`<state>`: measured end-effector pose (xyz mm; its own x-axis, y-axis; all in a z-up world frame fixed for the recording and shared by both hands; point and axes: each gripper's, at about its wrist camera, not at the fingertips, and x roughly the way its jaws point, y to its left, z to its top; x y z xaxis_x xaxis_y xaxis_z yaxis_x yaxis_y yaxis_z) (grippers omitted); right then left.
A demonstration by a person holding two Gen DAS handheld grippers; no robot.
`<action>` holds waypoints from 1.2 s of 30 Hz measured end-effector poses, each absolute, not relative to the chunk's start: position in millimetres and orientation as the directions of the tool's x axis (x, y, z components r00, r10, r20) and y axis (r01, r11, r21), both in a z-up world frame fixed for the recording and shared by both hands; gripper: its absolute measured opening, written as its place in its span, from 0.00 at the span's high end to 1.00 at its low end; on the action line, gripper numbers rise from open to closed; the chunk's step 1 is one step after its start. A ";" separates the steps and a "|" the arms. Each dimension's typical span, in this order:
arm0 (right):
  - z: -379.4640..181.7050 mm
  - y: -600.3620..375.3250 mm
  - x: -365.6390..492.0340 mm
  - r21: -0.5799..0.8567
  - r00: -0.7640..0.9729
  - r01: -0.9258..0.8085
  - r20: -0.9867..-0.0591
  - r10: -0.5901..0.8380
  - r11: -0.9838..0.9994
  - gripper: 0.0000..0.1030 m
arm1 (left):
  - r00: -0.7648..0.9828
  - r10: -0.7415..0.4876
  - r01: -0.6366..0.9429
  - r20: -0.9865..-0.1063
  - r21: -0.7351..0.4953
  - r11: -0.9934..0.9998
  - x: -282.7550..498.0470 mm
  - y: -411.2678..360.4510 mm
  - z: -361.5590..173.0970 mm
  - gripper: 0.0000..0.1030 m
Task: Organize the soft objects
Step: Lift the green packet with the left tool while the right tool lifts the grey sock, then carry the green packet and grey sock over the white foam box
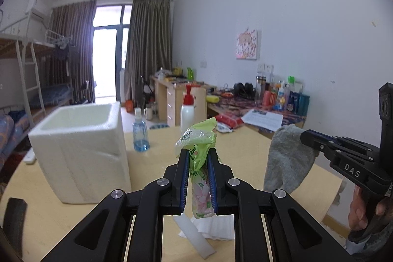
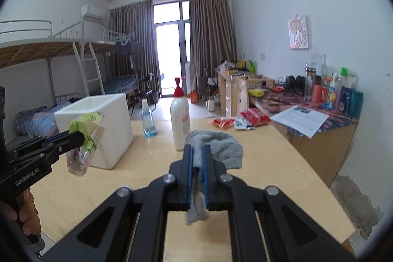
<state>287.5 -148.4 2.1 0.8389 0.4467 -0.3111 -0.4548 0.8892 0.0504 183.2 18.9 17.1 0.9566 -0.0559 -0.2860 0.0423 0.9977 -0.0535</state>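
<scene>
My left gripper (image 1: 198, 154) is shut on a green tissue pack (image 1: 200, 139) with a pink flower print, held up above the wooden table (image 1: 152, 158). From the right wrist view the same pack (image 2: 84, 139) hangs from that gripper (image 2: 81, 136) in front of the foam box. My right gripper (image 2: 197, 151) is shut on a grey sock (image 2: 218, 149), which droops over and below its fingers. In the left wrist view the sock (image 1: 286, 158) dangles from the right gripper (image 1: 305, 135) at the right.
An open white foam box (image 1: 81, 149) stands left on the table. A blue spray bottle (image 1: 140, 131) and a white pump bottle (image 1: 188, 109) stand behind. White tissue (image 1: 211, 228) lies under my left gripper. Red snack packs (image 2: 253, 116), a paper sheet and a cluttered desk sit far right.
</scene>
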 end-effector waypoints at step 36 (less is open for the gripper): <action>13.5 -23.1 261.1 0.028 0.575 -0.794 -0.287 0.766 0.607 0.91 | 0.907 0.335 -0.351 -0.256 -0.014 0.936 100.5 105.4 28.1 0.85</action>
